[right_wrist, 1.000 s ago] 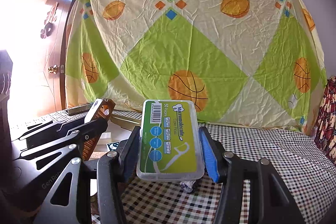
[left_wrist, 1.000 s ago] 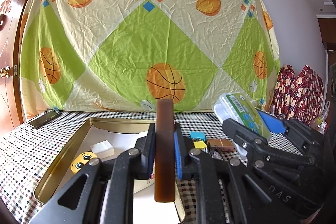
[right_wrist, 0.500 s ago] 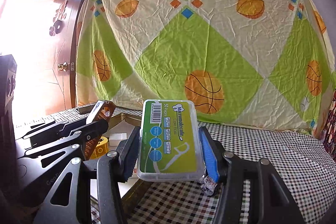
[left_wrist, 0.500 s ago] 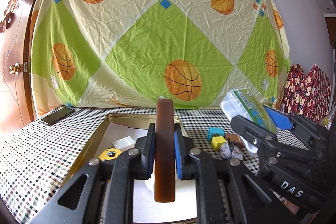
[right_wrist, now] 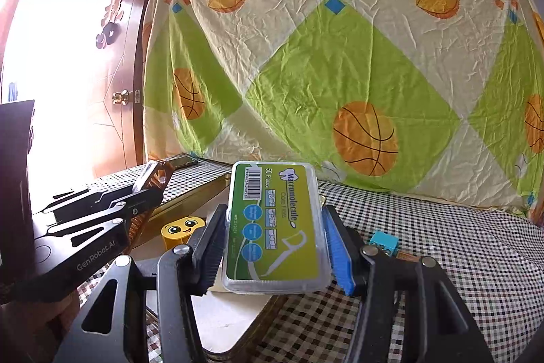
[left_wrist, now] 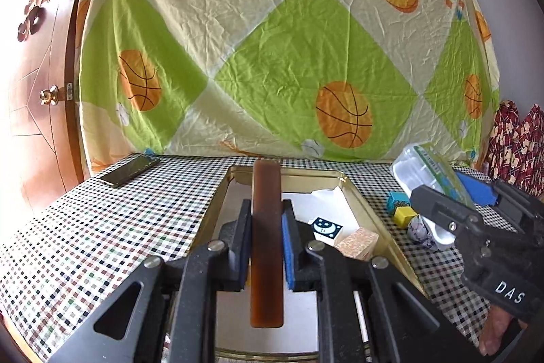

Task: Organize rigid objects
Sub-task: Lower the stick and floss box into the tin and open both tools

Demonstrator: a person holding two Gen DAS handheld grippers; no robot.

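Observation:
My left gripper is shut on a flat brown bar that stands on edge between the pads, above the gold tray. A clear floss-pick box with a green label is clamped in my right gripper, over the tray's right rim. In the tray lie white paper, a moon-face block, a wooden block and a yellow smiley block. Each gripper shows in the other's view: the right gripper at the right, the left gripper at the left.
On the checked cloth right of the tray lie a cyan block, a yellow cube and a crumpled wrapper. A phone rests at the far left. A patterned sheet hangs behind the table, and a wooden door stands at the left.
Both grippers have swung left with their loads. The tray, earlier off to the left, now lies below the brown bar and partly under the floss box. Both grips are unchanged.

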